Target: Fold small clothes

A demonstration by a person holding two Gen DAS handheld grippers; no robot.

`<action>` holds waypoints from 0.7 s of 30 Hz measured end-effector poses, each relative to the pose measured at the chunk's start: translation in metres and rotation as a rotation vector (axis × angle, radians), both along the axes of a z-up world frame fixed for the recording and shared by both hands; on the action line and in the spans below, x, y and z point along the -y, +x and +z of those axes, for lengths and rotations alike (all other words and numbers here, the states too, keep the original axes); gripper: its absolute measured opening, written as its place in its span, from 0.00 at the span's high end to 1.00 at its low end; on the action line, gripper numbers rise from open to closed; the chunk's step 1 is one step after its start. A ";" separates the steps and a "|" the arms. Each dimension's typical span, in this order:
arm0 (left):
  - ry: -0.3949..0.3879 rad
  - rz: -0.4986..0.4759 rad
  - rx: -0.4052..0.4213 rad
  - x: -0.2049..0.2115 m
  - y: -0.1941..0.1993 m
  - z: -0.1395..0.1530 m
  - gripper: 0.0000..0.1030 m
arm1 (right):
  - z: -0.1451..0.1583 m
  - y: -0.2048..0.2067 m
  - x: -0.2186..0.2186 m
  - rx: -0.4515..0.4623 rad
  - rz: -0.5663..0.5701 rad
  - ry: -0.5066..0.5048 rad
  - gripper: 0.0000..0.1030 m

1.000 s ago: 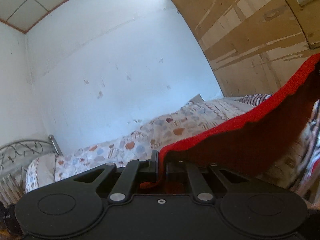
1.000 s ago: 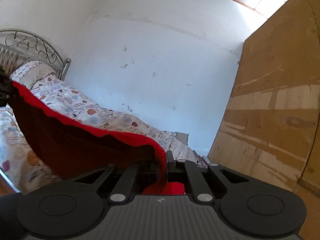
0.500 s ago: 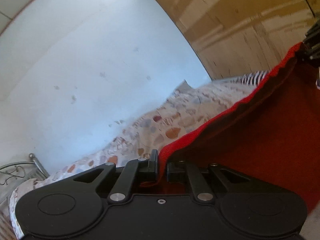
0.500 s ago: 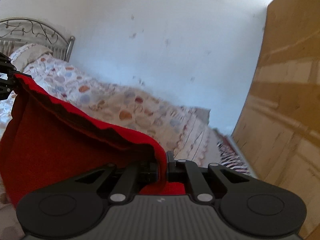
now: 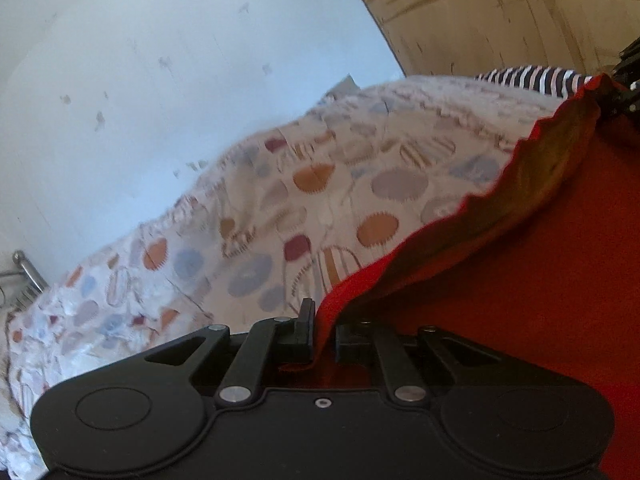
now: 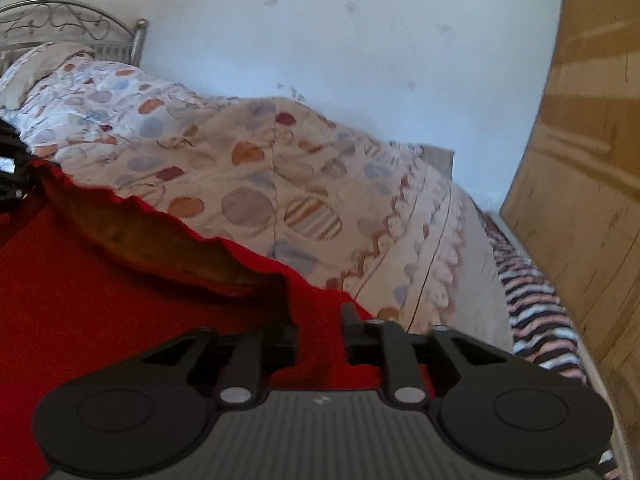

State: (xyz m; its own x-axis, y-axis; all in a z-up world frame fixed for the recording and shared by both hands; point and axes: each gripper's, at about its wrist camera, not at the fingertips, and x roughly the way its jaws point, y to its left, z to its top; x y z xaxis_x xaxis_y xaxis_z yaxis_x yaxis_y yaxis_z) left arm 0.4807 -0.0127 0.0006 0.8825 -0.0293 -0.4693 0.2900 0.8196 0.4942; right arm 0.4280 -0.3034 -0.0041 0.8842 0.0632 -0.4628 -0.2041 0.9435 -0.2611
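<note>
You were laying the red cloth (image 5: 520, 300) over the bed (image 5: 280, 200). Your right tongs (image 6: 320, 336) had just been opening around its corner; your left tongs (image 5: 322, 332) barely loosened, cloth between. Next, let go cleanly.

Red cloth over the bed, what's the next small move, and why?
Probably open the left gripper too. The right gripper has just been opening its jaws, with the red cloth loose between them, while the left pinches its other corner; the cloth spreads low over the bedspread, so releasing both should lay it flat.
</note>
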 end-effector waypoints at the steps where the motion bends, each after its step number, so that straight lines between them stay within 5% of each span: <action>1: -0.010 0.006 -0.016 -0.001 0.003 -0.004 0.86 | -0.004 0.002 0.001 -0.007 -0.003 0.001 0.62; 5: -0.141 0.054 -0.101 -0.015 0.017 -0.013 0.79 | -0.014 0.003 0.002 -0.014 -0.021 -0.003 0.44; 12: -0.530 0.184 -0.247 -0.069 0.035 -0.007 0.53 | -0.012 0.007 0.019 0.020 -0.126 0.031 0.02; 15: -0.564 0.232 -0.222 -0.080 0.035 -0.003 0.21 | -0.011 0.011 0.032 0.002 -0.135 0.083 0.01; 21: -0.693 0.292 -0.233 -0.110 0.044 0.014 0.07 | -0.008 0.031 0.050 -0.116 -0.083 0.179 0.00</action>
